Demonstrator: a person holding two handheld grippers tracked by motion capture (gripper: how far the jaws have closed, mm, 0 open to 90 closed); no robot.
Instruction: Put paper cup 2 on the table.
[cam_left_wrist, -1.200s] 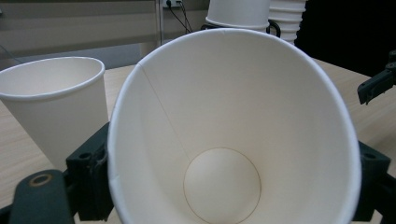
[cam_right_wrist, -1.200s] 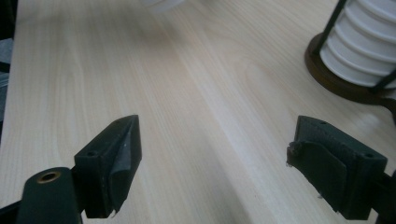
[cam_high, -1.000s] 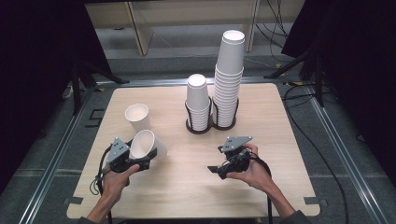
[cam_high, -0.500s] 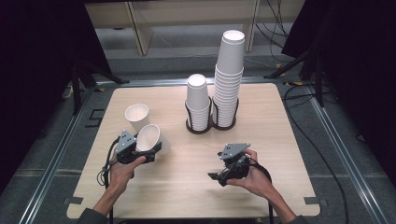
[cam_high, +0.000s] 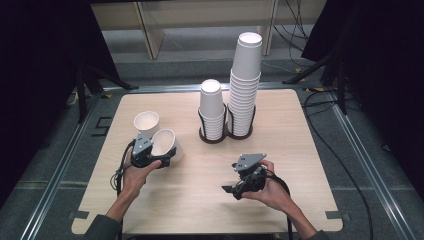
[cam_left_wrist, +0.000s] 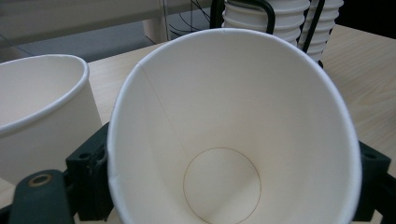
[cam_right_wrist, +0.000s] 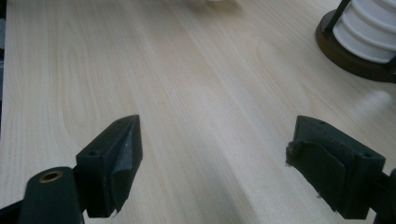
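High view: one paper cup (cam_high: 146, 121) stands upright on the table (cam_high: 300, 125), already set out; the left gripper (cam_high: 161, 161) holds a second cup (cam_high: 166, 143) just beside it, tilted, not yet put down. Two cup stacks (cam_high: 245, 90) wait in the holder (cam_high: 220, 136). The right gripper (cam_high: 235, 189) rests nearer the person. Left gripper view: jaws clamped on the held cup (cam_left_wrist: 224, 140). Right gripper view: jaws wide apart, empty, over bare wood. Judged status: early, most cups still stacked.

- You've got a loose upright cup (cam_high: 146, 121) standing near the left edge of your tabletop (cam_high: 300, 130).
- Two cup stacks, short (cam_high: 211, 107) and tall (cam_high: 245, 82), share the dark holder (cam_high: 220, 137).
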